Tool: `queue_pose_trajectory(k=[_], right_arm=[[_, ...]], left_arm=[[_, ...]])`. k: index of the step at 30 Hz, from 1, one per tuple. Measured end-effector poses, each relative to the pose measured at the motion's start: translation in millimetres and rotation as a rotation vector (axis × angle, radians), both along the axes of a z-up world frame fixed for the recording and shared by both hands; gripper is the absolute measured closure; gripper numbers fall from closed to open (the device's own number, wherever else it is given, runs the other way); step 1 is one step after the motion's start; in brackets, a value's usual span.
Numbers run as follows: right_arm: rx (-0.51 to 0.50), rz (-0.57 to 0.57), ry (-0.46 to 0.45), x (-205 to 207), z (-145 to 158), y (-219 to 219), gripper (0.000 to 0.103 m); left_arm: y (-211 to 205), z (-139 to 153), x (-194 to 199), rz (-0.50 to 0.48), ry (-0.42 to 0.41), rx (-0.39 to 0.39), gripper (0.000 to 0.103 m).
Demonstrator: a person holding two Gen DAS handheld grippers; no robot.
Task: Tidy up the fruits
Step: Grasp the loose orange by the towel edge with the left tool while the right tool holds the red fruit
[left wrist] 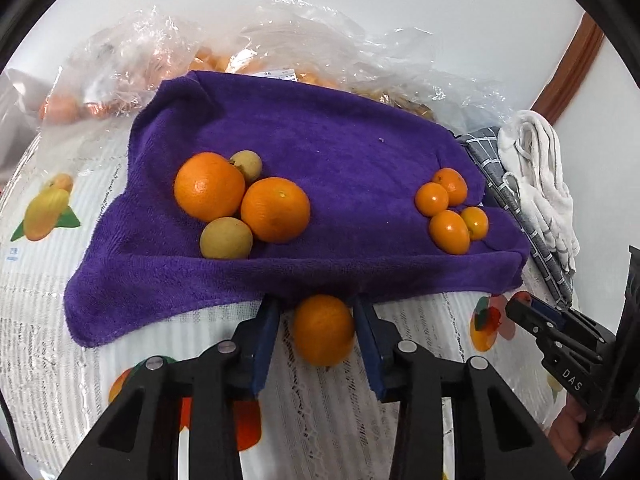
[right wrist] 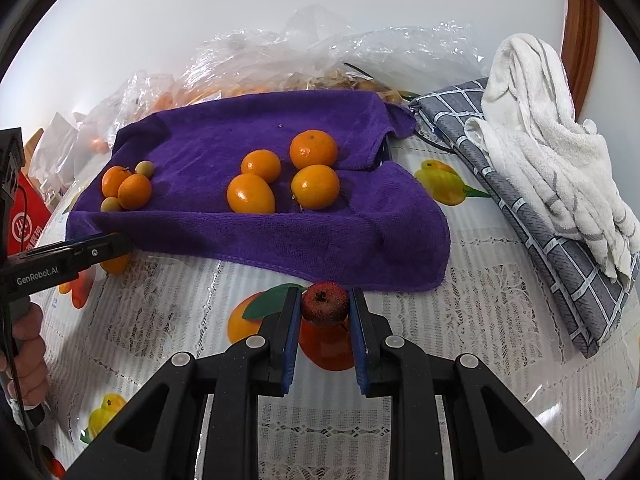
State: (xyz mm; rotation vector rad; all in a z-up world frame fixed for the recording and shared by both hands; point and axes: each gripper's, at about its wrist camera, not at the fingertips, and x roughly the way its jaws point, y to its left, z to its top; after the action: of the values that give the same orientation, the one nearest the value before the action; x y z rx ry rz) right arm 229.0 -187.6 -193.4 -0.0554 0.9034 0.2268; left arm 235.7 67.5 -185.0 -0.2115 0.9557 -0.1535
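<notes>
A: Left hand-held gripper [left wrist: 316, 330] clamped on an orange [left wrist: 323, 330] just off the purple towel's [left wrist: 320, 152] near edge; probably headed for the two big oranges [left wrist: 240, 196].

B: Right hand-held gripper [right wrist: 325, 308] pinches a small red fruit [right wrist: 325, 305]. Small oranges [right wrist: 288, 180] sit grouped apart. Plastic bags [right wrist: 320, 52] crowd the back, cloths [right wrist: 540, 152] to the right.

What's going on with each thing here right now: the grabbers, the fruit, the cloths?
Left gripper: closed on an orange, just off the towel's edge.
Right gripper: shut on a small red fruit.
Purple towel: spread out, rumpled.
Two big oranges: touching, on the towel.
Four small oranges: clustered at the towel's other end.
White cloth: crumpled on grey checked fabric.
</notes>
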Motion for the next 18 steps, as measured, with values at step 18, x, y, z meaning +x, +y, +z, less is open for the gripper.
queue_pose_trajectory(k=[18], right_arm=[[0.006, 0.004, -0.007, -15, 8, 7, 0.080]], left_arm=[[-11, -5, -23, -0.049, 0.015, 0.006, 0.050]])
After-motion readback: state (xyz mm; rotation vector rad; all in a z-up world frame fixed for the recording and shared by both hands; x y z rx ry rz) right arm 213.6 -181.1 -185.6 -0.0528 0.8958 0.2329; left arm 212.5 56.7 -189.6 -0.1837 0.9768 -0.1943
